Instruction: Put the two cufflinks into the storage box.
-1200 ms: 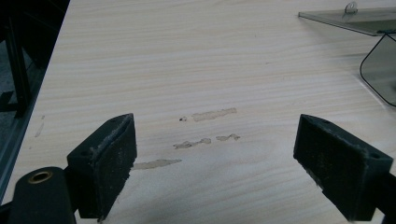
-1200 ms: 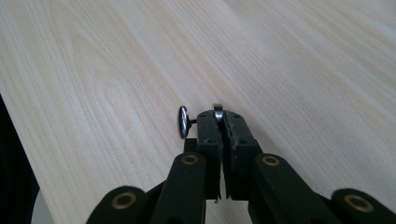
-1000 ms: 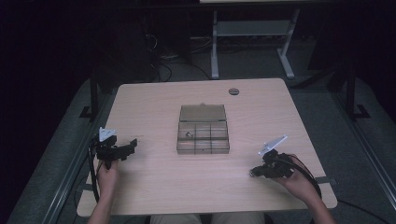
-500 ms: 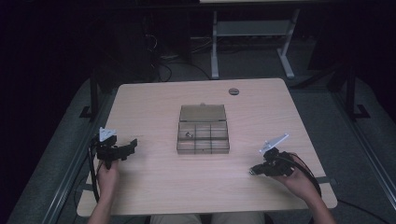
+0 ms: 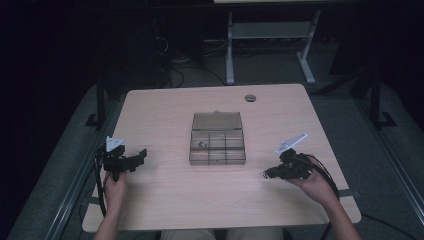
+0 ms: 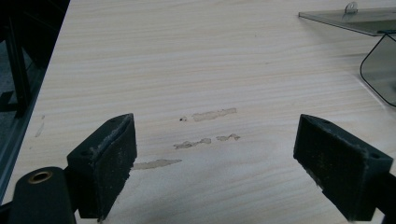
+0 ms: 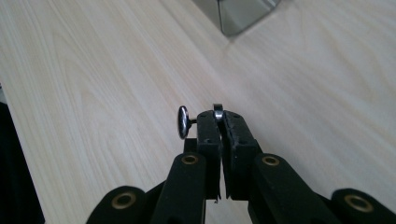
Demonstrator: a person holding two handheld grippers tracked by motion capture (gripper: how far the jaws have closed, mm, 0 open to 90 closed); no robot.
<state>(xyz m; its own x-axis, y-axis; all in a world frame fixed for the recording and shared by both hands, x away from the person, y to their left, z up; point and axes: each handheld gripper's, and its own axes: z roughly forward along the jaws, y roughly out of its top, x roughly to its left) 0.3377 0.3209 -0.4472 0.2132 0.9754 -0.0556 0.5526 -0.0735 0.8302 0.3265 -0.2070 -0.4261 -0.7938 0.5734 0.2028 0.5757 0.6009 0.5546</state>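
Observation:
A clear plastic compartment box (image 5: 217,146) lies mid-table with its lid folded back; a small dark item rests in one of its back cells. My left gripper (image 5: 136,158) hovers left of the box, held by a hand. In the left gripper view the gripper (image 6: 215,140) is open, with bare wood between its jaws and the box's corner (image 6: 380,70) at the right edge. My right gripper (image 5: 268,174) is to the right of the box, pointing left. It (image 7: 219,116) is shut on a small metal screw-like part (image 7: 183,122) whose round head sticks out beside the jaw.
The wooden table (image 5: 165,110) has a round cable grommet (image 5: 250,97) near its far edge. Scuff marks (image 6: 205,140) mark the wood under the left gripper. Metal desk legs (image 5: 270,45) and cables stand on the dark floor beyond the table.

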